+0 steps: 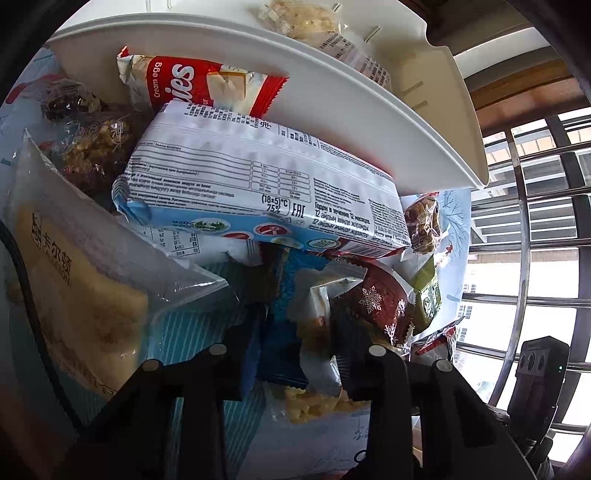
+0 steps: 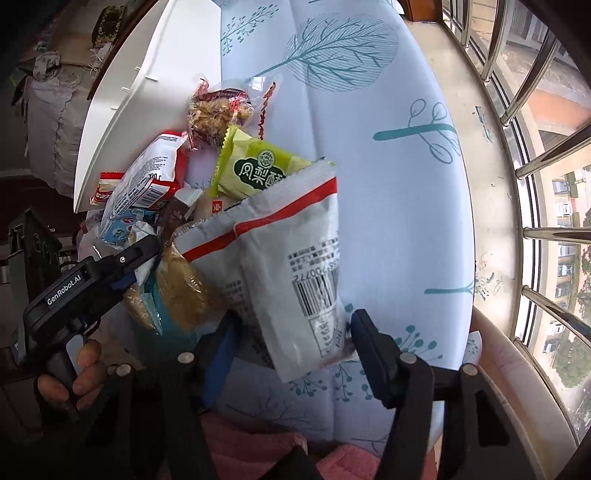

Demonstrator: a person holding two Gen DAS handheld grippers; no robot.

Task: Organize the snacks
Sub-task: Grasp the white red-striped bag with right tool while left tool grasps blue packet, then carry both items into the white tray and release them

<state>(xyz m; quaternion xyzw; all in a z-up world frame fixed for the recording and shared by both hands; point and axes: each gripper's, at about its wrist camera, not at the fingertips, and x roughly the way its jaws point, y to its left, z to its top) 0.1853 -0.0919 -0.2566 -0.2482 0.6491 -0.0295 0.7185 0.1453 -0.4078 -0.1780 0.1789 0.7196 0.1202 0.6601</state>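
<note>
Barely begun: one snack [image 1: 306, 22] in white tray [image 1: 332, 122], heap [image 1: 258, 192] unsorted; left gripper [image 1: 295, 354] clamped on packet [image 1: 314, 332], right gripper [image 2: 291, 343] straddling grey packet [image 2: 295, 266].

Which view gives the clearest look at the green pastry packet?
The right wrist view: the green pastry packet lies face-up, label readable, tucked under a grey-white bag. The left wrist view catches only a small, partly covered sliver at the pile's edge.
</note>
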